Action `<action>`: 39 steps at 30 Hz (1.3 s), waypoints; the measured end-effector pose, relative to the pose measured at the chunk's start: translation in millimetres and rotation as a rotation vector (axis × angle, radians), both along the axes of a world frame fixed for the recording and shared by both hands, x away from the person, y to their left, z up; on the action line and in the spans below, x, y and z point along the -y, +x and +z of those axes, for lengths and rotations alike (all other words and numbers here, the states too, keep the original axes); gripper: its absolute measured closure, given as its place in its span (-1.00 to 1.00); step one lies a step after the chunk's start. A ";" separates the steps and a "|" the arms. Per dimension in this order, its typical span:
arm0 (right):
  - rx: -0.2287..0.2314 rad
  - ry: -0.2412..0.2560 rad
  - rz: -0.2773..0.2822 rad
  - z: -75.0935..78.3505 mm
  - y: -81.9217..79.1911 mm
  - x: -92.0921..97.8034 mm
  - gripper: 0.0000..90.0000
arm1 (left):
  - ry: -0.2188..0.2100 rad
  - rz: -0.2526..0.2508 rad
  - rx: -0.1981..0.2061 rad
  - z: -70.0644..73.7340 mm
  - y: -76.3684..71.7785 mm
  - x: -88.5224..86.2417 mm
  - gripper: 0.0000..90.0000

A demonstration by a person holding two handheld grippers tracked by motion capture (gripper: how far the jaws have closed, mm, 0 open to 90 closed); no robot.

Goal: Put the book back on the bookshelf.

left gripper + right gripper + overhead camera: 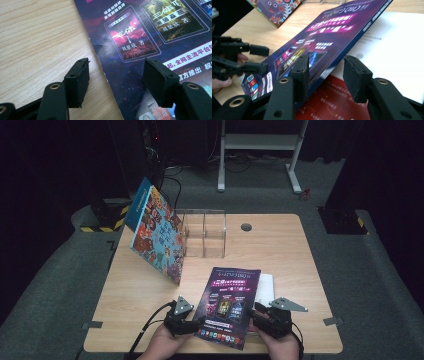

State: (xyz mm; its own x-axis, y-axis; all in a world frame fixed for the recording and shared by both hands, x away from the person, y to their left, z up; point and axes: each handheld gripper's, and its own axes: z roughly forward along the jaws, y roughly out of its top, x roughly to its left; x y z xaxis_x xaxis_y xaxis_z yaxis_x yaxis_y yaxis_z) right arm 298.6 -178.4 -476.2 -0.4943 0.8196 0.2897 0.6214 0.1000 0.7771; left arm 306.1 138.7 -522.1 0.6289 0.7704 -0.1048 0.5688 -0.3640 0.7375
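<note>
A purple book (227, 305) with printed cover pictures lies at the table's front centre. My left gripper (200, 322) is at its left edge, open. In the left gripper view (117, 75), one jaw sits over the bare wood and the other over the purple cover (140, 32). My right gripper (252, 312) is at the book's right side, also open. In the right gripper view (329, 75), the cover (329, 32) is tilted up. Its edge runs between the jaws, above a white page (397, 50) and a red page (329, 105). The left gripper (263, 58) shows at that view's left.
A colourful picture book (157, 232) leans against a clear acrylic organiser (204, 234) at the back left of the wooden table (135, 290). A round cable hole (246, 226) is behind it. A white sheet (265, 287) sticks out under the purple book's right side.
</note>
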 end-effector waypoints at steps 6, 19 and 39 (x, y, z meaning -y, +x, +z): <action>-0.023 0.003 -0.006 -1.0 10.3 -1.1 0.21 | -0.002 0.007 0.003 -0.4 -1.0 -0.3 -0.15; -0.078 0.012 -0.041 -3.9 31.1 -5.7 0.05 | -0.006 0.024 0.010 -1.1 -3.5 -1.1 -0.14; -0.051 0.017 0.015 2.3 28.7 -8.3 0.43 | -0.004 0.021 0.012 -1.1 -3.5 -2.2 -0.14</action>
